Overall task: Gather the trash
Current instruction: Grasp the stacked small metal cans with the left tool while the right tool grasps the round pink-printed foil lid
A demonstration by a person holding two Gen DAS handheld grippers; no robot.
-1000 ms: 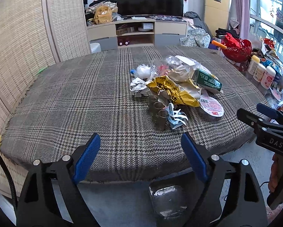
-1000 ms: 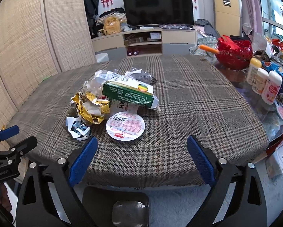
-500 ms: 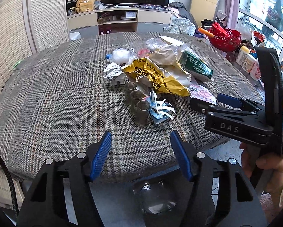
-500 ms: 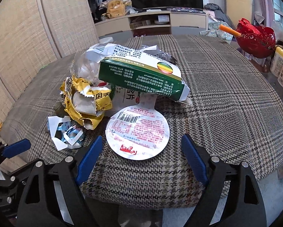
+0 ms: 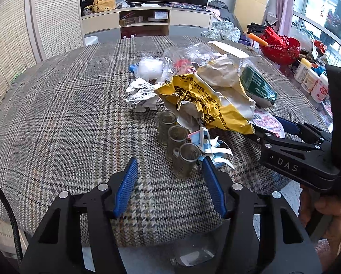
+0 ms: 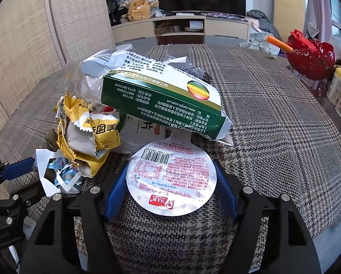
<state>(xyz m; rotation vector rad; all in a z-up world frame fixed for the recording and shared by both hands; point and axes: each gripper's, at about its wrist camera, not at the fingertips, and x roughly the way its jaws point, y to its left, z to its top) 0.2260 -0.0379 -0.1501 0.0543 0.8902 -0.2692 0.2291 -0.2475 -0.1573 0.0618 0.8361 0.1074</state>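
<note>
Littering plaid cloth (image 5: 63,123): crinkled wrappers (image 5: 207,105)

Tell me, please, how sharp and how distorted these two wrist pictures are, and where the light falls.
Left wrist view: sharp on the small glass cups; fisheye bends the plaid table edge; daylight glares through the right-hand window. Right wrist view: print on the round foil lid and green box is legible; corners vignette black.

right gripper (image 6: 170,189) closing, round foil lid (image 6: 171,178) between fingers (image 6: 115,187)
</note>
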